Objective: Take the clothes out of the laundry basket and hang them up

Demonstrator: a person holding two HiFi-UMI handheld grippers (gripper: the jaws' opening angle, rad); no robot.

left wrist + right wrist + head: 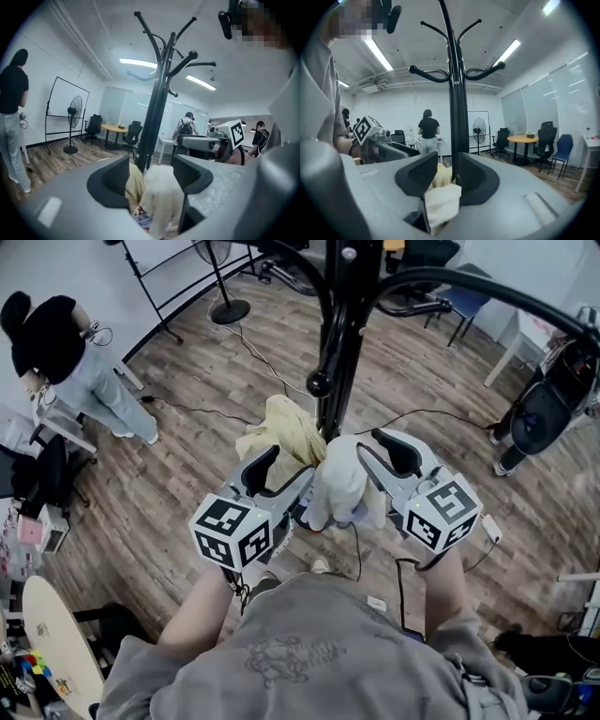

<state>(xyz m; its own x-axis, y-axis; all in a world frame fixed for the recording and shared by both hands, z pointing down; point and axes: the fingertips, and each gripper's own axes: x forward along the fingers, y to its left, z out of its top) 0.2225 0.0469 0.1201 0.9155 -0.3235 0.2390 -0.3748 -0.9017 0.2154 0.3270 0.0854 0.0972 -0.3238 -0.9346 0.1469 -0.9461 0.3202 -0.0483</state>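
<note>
Floor (187,381) was wood plank, walls (42,65) white. Whiteboard (65,101), standing fan (75,106), round table (525,138), office chairs (547,135) stood about. Ceiling strip lights (377,51) burned

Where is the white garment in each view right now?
Head view: white garment at centre, just below the black coat rack.
Left gripper view: low centre, between the two jaws.
Right gripper view: low centre, between the two jaws.
Shared landmark: the coat rack's pole, behind the garment.
</note>
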